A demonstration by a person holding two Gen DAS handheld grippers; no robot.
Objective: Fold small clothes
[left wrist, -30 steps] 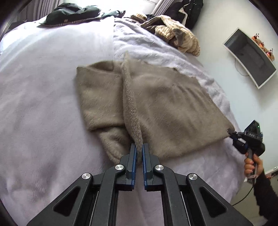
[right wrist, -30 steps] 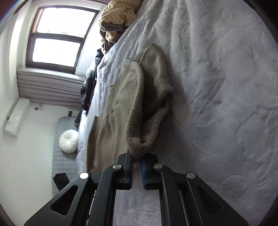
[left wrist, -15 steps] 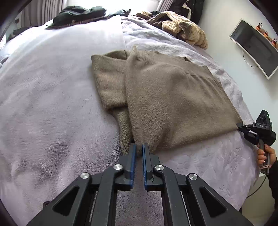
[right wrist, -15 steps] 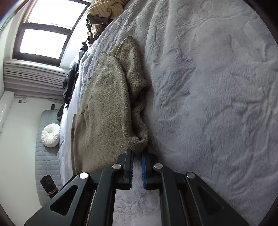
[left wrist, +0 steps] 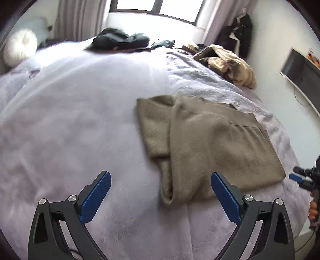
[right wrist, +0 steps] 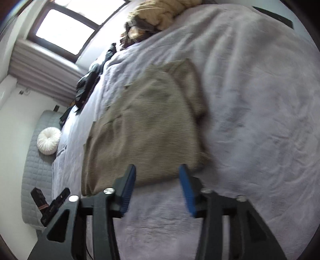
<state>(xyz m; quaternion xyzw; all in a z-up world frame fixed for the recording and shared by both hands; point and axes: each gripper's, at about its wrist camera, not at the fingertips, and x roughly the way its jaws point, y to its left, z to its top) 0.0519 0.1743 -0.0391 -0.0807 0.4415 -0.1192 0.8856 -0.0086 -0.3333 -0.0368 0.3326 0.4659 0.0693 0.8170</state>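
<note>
Now the taupe knitted sweater [left wrist: 216,144] is lying folded on the lilac fleece blanket [left wrist: 80,124] of the bed, near the bed's right edge, one sleeve doubled under along its left side and the cuff end reaching toward the bed's near edge. Both grippers are hanging just off it with nothing between their blue pads. The left gripper [left wrist: 161,183] is standing wide apart, its jaws having just been opening, and the sweater's near end is lying on the blanket below the gap, untouched. The right gripper [right wrist: 157,177] is parted about halfway, its jaws likewise having just been opening, and it is hovering over the sweater's corner at the right edge; the picture there is blurred. A striped cream garment [left wrist: 232,66] is sitting heaped at the far right corner, and dark clothes [left wrist: 120,41] are lying along the far edge under the window [left wrist: 158,8].
</note>
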